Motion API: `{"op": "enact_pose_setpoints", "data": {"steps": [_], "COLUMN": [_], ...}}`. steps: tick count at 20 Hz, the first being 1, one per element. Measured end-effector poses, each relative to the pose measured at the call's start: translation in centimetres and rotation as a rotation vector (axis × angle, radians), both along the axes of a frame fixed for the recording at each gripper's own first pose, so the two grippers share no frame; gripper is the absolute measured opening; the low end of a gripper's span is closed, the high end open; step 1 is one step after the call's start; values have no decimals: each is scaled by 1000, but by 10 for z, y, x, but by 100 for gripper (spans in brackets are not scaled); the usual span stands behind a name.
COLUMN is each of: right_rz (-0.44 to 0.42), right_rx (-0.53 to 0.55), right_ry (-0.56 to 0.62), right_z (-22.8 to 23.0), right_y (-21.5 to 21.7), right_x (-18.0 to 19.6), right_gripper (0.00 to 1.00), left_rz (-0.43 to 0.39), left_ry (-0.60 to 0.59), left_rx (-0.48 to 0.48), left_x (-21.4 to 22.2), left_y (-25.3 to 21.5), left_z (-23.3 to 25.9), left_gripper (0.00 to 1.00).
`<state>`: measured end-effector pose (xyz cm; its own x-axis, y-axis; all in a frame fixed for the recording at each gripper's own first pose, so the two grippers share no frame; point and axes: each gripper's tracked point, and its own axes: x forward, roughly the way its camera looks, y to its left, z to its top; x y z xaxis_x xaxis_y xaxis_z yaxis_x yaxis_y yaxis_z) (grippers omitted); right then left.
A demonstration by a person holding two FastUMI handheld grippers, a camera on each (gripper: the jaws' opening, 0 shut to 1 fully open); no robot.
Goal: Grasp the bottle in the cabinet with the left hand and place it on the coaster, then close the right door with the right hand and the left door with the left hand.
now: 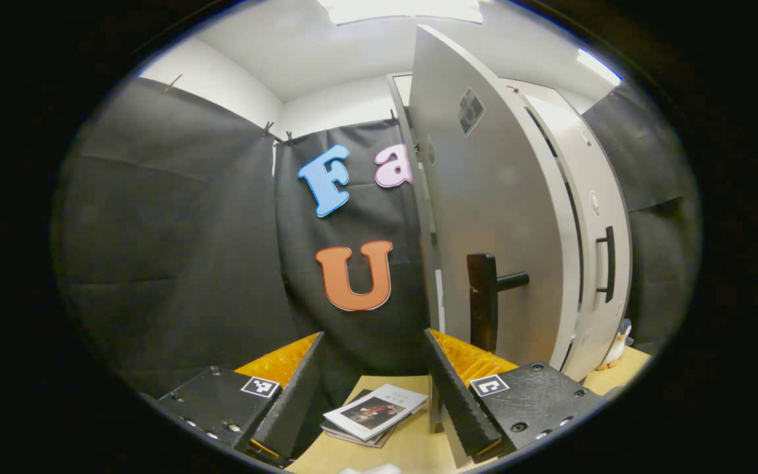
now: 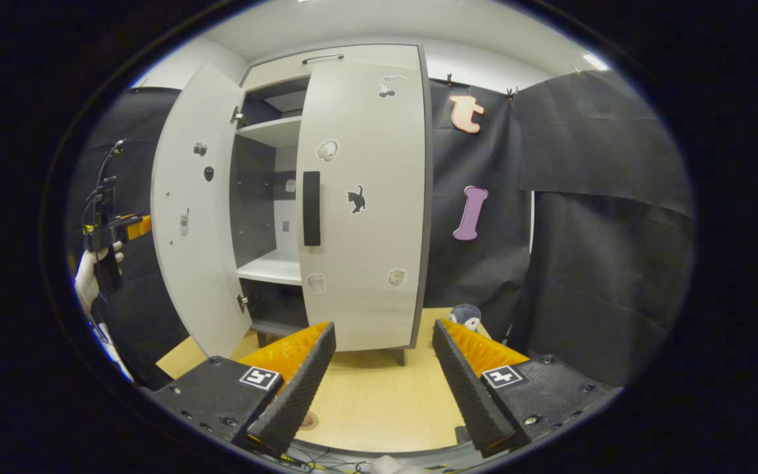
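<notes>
- Right gripper view: cabinet (image 2: 359, 197) standing on the wooden table (image 2: 379, 401), right door (image 2: 362, 197) closed flat against the front, left door (image 2: 191, 217) swung wide open.
- Between the doors, white shelves (image 2: 274, 268) and a dark interior visible; no telling from here where the bottle or the coaster sits.
- Black vertical handle (image 2: 312, 208) on the right door, small stickers scattered over both doors.
- Right gripper (image 2: 383, 378) low over the table in front of the cabinet, jaws wide apart, nothing between them.
- Far left of the same view, left gripper (image 2: 116, 230) held up in a gloved hand (image 2: 88, 276), just outside the open door.
- Small plush toy (image 2: 464, 315) on the table beside the cabinet's right foot.
- Left gripper view: left gripper (image 1: 374, 385) spread open and empty, just beside the edge of the left door (image 1: 491, 217).
- Black door handle (image 1: 484, 299) close ahead of the right finger.
- Below, a small stack of booklets (image 1: 376, 411) on the table (image 1: 412, 447).
</notes>
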<state>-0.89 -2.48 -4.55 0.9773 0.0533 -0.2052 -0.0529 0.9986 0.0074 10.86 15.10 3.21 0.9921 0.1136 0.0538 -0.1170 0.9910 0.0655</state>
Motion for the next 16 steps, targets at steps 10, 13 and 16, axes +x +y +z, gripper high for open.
{"op": "enact_pose_setpoints", "data": {"steps": [10,13,16], "right_rz": [-8,-14,-22], "right_rx": [1,2,2], "right_ry": [-6,-10,-14], "right_z": [1,2,3], "right_y": [-5,-8,-10], "right_x": [-5,-6,-7], "right_gripper": [98,98,97], "left_rz": [-76,-128,-172], "left_ry": [10,14,12], "left_rx": [-17,-27,-6], "left_x": [4,8,12], "left_y": [-37,-58,-83], "left_z": [0,-2,-2], "left_gripper": [88,92,92]}}
